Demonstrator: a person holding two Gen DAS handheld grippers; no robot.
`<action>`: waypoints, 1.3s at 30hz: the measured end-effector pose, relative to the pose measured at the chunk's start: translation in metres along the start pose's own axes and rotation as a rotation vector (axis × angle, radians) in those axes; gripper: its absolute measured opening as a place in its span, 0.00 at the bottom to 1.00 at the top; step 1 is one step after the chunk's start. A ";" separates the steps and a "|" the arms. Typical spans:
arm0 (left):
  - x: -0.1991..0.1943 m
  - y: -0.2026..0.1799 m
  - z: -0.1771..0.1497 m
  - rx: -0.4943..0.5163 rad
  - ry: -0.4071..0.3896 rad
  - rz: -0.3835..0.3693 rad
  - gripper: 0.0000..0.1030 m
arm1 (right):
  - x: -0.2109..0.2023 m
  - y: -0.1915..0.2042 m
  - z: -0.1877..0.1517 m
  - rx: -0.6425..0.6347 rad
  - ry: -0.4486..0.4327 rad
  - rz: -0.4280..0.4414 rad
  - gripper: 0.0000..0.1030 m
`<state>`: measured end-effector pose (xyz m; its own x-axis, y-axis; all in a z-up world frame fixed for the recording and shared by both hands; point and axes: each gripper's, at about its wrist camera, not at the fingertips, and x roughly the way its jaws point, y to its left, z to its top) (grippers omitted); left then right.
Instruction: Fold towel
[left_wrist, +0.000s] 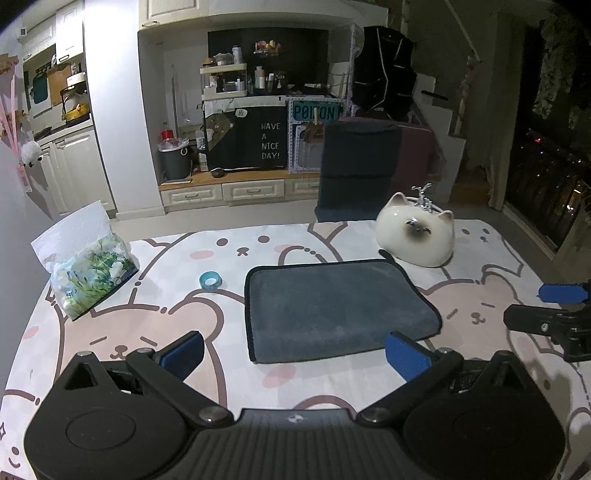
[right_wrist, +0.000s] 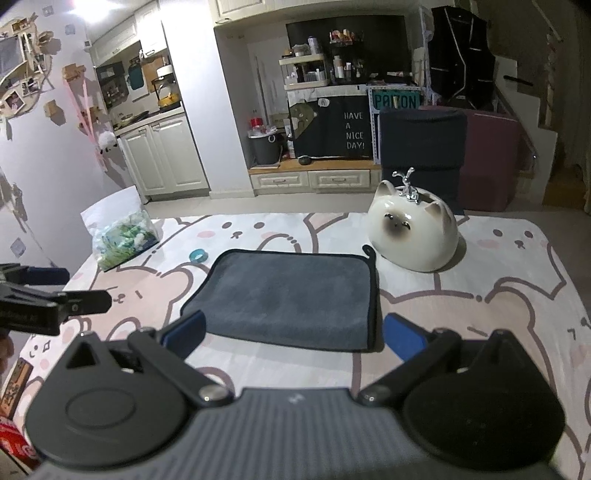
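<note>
Blue rubbery pads face my black hinged fingers; my left gripper (left_wrist: 293, 352) stands spread wide with nothing between the pads, hovering over the near edge of the table, and my right gripper (right_wrist: 293, 334) is likewise splayed apart and empty. Just beyond both lies the towel (left_wrist: 338, 306), a dark grey plush rectangle with a black stitched border, flat on the tablecloth (left_wrist: 147, 332) at mid-table. It appears doubled over: the near edge is rounded and thick, the corners soft, and a small black hanging loop sticks out at the far right corner. The tablecloth is a smooth white and pink sheet printed with cartoon animal faces. Left of the towel's far edge sits a small teal tape roll (left_wrist: 210, 279). Further left stands a crinkled clear plastic bag (left_wrist: 86, 269) of green and white contents. Behind the towel's right corner sits a glossy ceramic cat figure (left_wrist: 415, 236), rounded, cream with a dark face.
</note>
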<state>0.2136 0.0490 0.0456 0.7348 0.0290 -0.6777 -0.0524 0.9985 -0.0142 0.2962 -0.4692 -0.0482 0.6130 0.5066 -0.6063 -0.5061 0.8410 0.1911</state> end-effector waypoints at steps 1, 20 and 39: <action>-0.004 -0.001 -0.001 0.002 -0.001 -0.003 1.00 | -0.004 0.001 -0.002 0.002 -0.001 0.002 1.00; -0.057 -0.010 -0.042 -0.001 -0.031 -0.042 1.00 | -0.055 0.010 -0.042 -0.016 -0.056 -0.001 1.00; -0.075 -0.016 -0.089 0.026 -0.013 -0.057 1.00 | -0.084 0.015 -0.084 -0.048 -0.054 0.006 1.00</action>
<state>0.0989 0.0267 0.0311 0.7448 -0.0274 -0.6667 0.0074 0.9994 -0.0328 0.1860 -0.5149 -0.0592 0.6408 0.5225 -0.5625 -0.5381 0.8282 0.1564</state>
